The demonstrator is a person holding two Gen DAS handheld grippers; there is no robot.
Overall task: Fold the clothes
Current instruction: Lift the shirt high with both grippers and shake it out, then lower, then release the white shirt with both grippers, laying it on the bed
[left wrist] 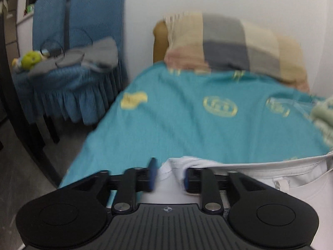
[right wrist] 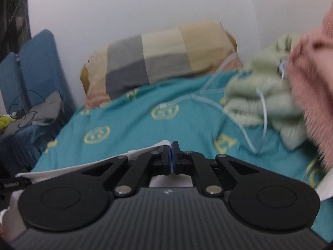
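A checked pillow (left wrist: 233,48) lies at the head of the teal sheet (left wrist: 187,129); blue chairs (left wrist: 83,20) stand beside the bed

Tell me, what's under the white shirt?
The teal bedspread with yellow emblems lies under the white shirt. Whatever sits below the bedspread is covered. The right tongs pinch the shirt's edge.

Bed (left wrist: 187,129), teal patterned sheet: I count a patchwork pillow (left wrist: 235,45) at its head, green knit (right wrist: 258,95), pink fluffy garment (right wrist: 312,87), white shirt (left wrist: 291,179) nearest me.
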